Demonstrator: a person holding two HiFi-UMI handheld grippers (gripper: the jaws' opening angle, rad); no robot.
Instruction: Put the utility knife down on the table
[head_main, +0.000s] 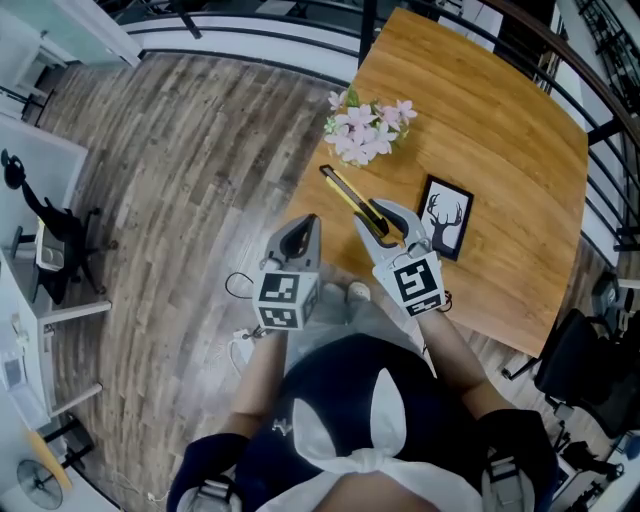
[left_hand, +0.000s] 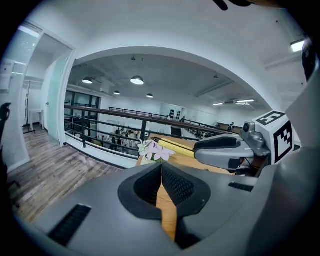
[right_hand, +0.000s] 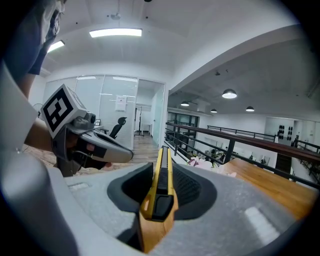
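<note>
Wood tabletop (head_main: 500, 130) beside a railing (right_hand: 250, 140) carries flowers (head_main: 368, 128) and a framed deer picture (head_main: 445, 217), with plank floor (head_main: 190, 160) to its left. Your right gripper (head_main: 385, 222) clamps the utility knife (head_main: 350, 198) over the tabletop's edge. Your left gripper (head_main: 303, 228) is closed and empty.

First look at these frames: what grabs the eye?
The yellow utility knife, clamped in the right tongs, pokes out over the wooden table near its left edge. Just beyond it a bunch of pink flowers sits at the table's edge, and a black-framed deer picture lies to the right. The left tongs are shut and empty.
</note>
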